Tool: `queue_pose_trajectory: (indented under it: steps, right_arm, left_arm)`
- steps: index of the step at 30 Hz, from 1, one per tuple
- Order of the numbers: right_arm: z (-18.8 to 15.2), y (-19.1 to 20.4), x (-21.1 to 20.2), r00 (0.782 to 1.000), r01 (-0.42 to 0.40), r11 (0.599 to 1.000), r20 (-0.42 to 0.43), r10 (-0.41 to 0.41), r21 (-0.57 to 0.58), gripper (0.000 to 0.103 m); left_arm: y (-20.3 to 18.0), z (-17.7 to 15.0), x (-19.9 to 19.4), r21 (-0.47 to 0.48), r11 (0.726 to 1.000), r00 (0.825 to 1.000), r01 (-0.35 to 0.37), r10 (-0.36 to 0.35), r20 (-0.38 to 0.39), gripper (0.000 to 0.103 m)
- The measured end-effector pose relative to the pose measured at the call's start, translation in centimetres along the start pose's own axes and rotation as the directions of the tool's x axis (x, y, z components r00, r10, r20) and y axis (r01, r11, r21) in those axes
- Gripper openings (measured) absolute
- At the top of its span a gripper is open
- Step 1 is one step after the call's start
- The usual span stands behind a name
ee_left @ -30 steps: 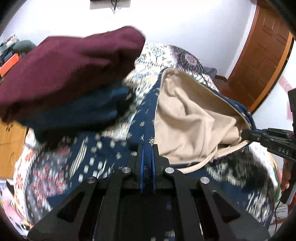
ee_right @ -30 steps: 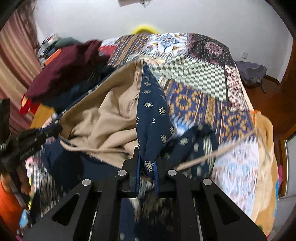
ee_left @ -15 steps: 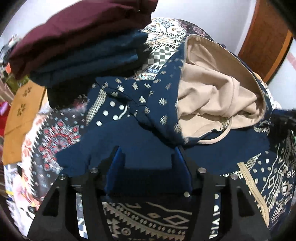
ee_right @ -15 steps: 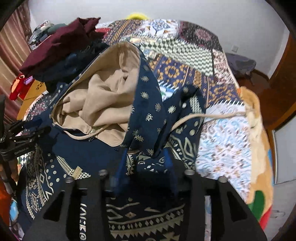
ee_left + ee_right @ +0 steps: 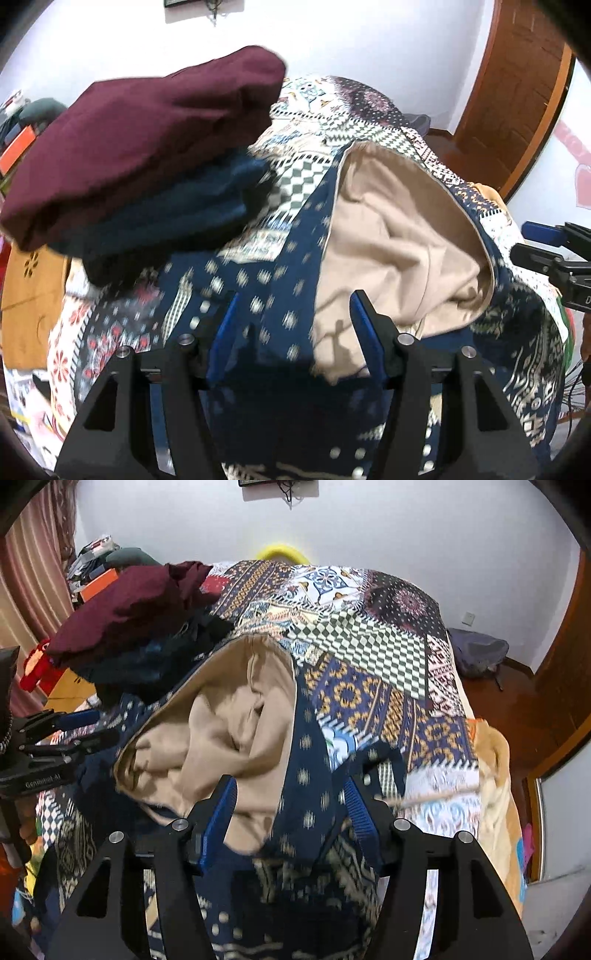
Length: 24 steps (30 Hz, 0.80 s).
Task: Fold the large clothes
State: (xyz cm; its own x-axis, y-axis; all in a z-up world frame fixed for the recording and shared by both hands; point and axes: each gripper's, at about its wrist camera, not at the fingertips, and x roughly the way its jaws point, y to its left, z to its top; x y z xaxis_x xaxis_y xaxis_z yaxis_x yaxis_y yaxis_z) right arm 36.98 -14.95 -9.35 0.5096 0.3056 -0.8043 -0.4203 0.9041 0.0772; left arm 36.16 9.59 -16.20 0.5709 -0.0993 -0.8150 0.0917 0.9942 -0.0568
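A navy patterned hooded garment (image 5: pixel 280 295) with a beige lining (image 5: pixel 391 236) lies on the bed; it also shows in the right wrist view (image 5: pixel 310 775), its beige hood (image 5: pixel 236 716) open upward. My left gripper (image 5: pixel 295 325) is open, just above the navy cloth beside the hood. My right gripper (image 5: pixel 291 805) is open, above the hood's navy edge. Each gripper shows in the other's view: the right gripper (image 5: pixel 546 254) at the far right, the left gripper (image 5: pixel 62 738) at the far left.
A stack of folded clothes, maroon (image 5: pixel 147 140) over dark blue (image 5: pixel 177 218), sits on the bed to the left; it also shows in the right wrist view (image 5: pixel 129 605). A patchwork bedspread (image 5: pixel 373 653) covers the bed. A wooden door (image 5: pixel 517 88) stands at the right.
Both grippers were shut on the navy cloth a second ago, then opened and let it go. The hood has dropped onto the bed. Both grippers have since lifted slightly.
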Motion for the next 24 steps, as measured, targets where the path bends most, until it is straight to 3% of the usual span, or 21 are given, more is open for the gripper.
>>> queue_pose_trajectory:
  steps: [7,14,20,21,22,24]
  right_arm:
    - [2.2,-1.2,3.0,1.000,-0.008,1.000,-0.017,0.009,0.015,0.057]
    - [3.0,-2.2,6.4,0.998,-0.021,0.999,-0.062,0.024,0.037,0.057]
    - [3.0,-3.3,8.6,0.987,-0.111,0.987,-0.106,0.123,0.116,0.057]
    - [2.9,-3.6,8.9,0.985,-0.119,0.983,-0.111,0.135,0.138,0.056]
    - [2.8,-3.8,9.0,0.983,-0.125,0.980,-0.111,0.144,0.156,0.053]
    - [2.8,-4.1,8.9,0.983,-0.134,0.975,-0.103,0.153,0.177,0.026]
  left_arm:
    - [-1.6,3.1,4.0,0.058,0.998,1.000,-0.006,0.007,-0.013,0.060]
    - [-1.6,4.7,8.4,0.037,0.999,0.998,0.018,-0.016,-0.058,0.060]
    - [-1.0,4.9,9.8,0.024,0.999,0.998,0.035,-0.034,-0.059,0.059]
    - [-0.9,4.8,9.8,0.023,0.999,0.997,0.043,-0.042,-0.057,0.055]
    - [-0.8,4.7,9.8,0.021,0.999,0.997,0.048,-0.047,-0.056,0.044]
    - [-0.8,4.5,9.8,0.018,0.998,0.996,0.058,-0.056,-0.070,0.025]
